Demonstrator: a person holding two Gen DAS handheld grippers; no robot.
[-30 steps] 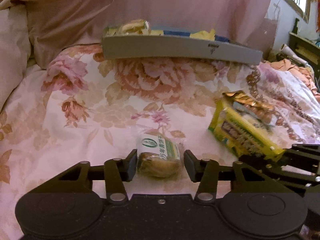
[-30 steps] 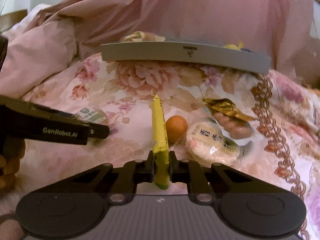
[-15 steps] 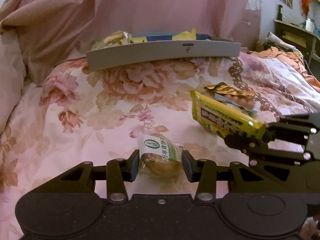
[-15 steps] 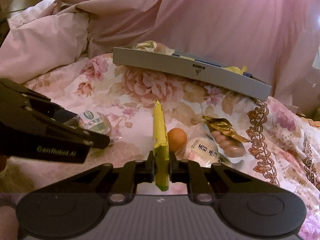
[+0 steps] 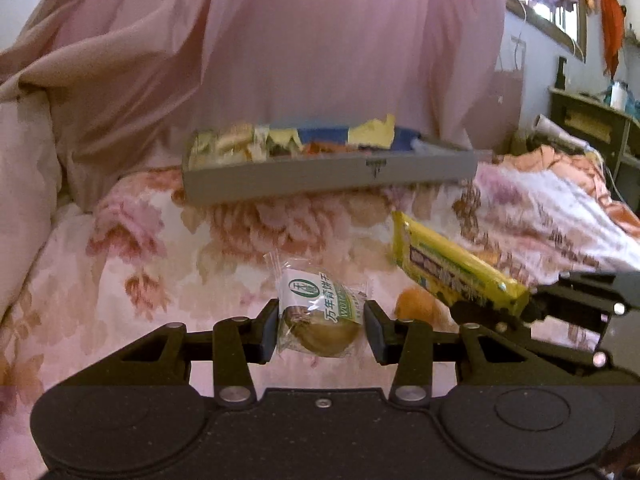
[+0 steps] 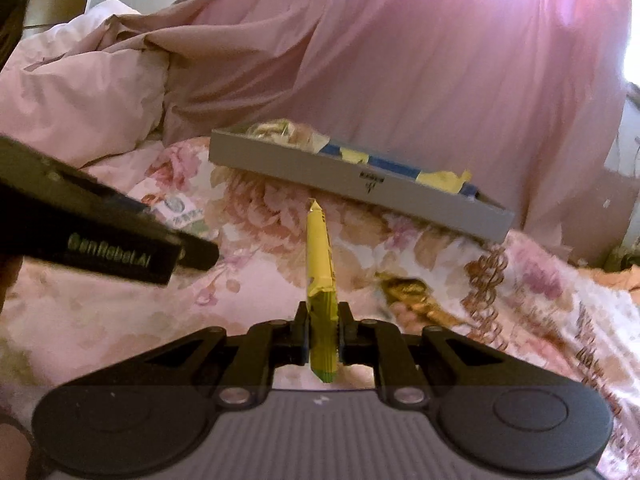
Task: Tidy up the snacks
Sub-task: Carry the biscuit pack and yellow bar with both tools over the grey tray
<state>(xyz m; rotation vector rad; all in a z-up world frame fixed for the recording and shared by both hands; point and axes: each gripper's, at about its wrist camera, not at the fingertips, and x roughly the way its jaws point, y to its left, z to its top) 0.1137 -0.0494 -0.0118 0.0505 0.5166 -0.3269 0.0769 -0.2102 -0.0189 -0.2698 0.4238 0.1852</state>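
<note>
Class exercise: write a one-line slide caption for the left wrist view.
Left gripper holds a wrapped pastry above the floral bedspread, facing the grey snack tray.

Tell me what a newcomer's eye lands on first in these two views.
The long yellow snack bar clamped edge-on in the right gripper, pointing at the grey tray of snacks at the back of the floral bedspread. Next, the clear-wrapped cake pinched in the left gripper, low in the left view.
</note>
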